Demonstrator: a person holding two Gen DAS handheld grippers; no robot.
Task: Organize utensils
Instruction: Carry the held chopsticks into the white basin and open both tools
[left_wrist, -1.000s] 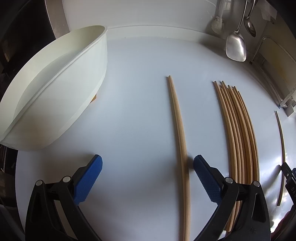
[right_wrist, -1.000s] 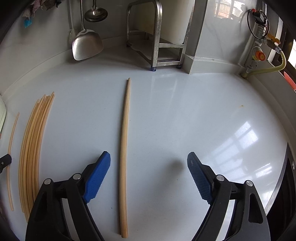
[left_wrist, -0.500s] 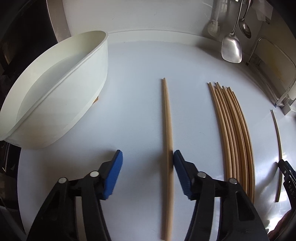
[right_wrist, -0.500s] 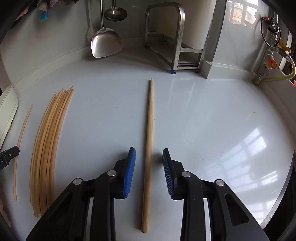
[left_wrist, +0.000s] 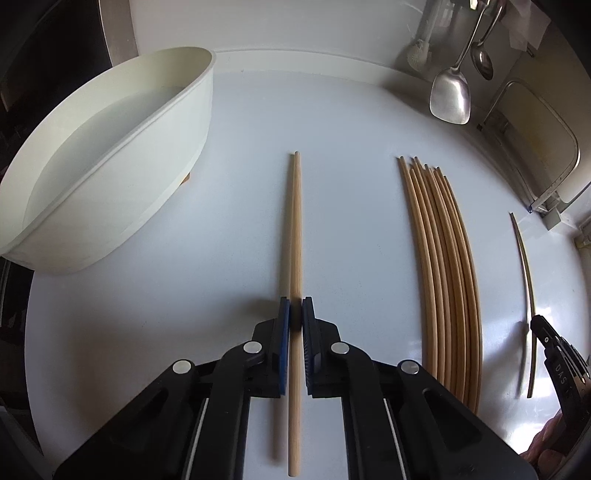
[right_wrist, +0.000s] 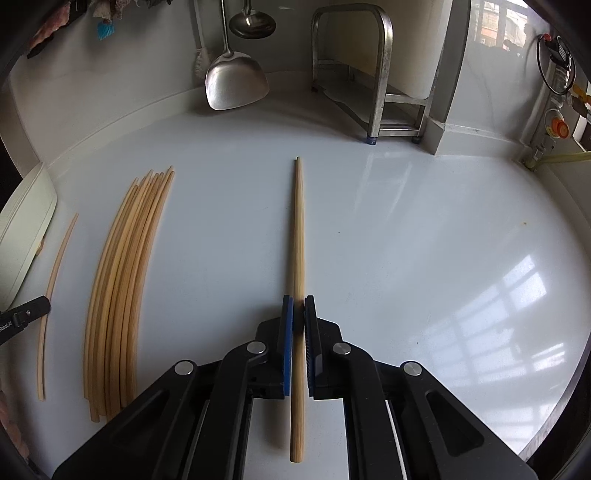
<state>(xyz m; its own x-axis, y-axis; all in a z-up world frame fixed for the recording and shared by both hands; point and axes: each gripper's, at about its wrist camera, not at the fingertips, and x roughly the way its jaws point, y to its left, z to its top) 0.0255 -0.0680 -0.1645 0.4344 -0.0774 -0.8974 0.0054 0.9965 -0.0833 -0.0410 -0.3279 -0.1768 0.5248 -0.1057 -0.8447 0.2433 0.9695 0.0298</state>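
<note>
A single wooden chopstick (left_wrist: 294, 229) runs straight away from me on the white counter. My left gripper (left_wrist: 295, 314) is closing on its lower part, and the blue pads press it from both sides. In the right wrist view a second chopstick (right_wrist: 298, 236) lies the same way, and my right gripper (right_wrist: 298, 312) is closing tight on it too. Between the two lies a bundle of several chopsticks (left_wrist: 443, 266), also seen at the left of the right wrist view (right_wrist: 125, 273). Each gripper's black tip shows at the edge of the other view.
A large white basin (left_wrist: 110, 177) stands on the counter to the left. A metal spatula (right_wrist: 236, 85) and ladle (right_wrist: 251, 24) hang on the back wall. A steel rack (right_wrist: 373, 74) stands at the back right, with gas fittings (right_wrist: 557, 127) in the far right corner.
Both grippers went from wide open to shut, each centring on its own chopstick and clamping it. The bundle and the basin stayed where they were.
</note>
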